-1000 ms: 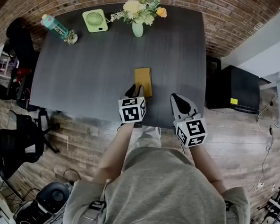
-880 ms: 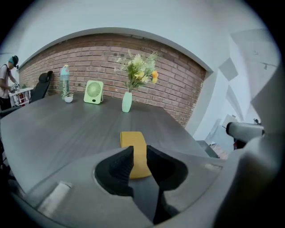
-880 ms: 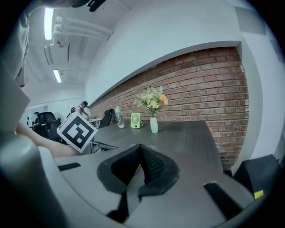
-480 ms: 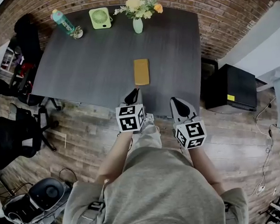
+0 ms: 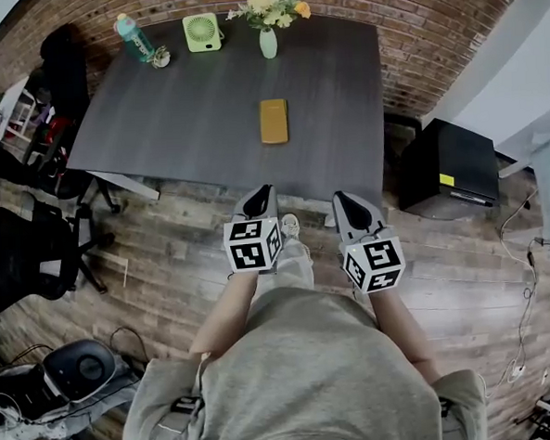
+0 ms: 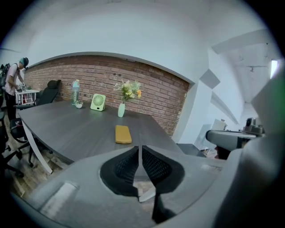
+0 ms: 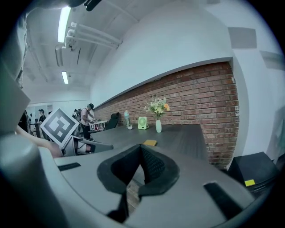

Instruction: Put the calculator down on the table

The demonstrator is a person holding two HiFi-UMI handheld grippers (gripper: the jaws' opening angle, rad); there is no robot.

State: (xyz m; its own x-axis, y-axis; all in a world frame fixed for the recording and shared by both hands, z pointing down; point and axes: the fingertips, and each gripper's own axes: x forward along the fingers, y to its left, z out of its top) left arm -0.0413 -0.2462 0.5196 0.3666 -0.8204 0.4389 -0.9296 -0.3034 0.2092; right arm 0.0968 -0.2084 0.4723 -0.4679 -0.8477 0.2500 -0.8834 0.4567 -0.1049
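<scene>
Yellow calculator point(image 5: 273, 121) is lying flat mid-table point(image 5: 157, 110). Looks light, stiff, probably slick, so I'd pinch its long edges. Left gripper point(image 5: 260, 195) just closed on nothing, right gripper point(image 5: 346, 201) is pressed together too, both off the table's edge.

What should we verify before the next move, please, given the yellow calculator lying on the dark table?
1. The calculator lies flat on the table: ok.
2. It sits well inside the table's edges: ok.
3. The left tongs have just closed, nothing between them: ok.
4. The right tongs are shut and empty: ok.
5. Both are short of the table's near edge: ok.
</scene>
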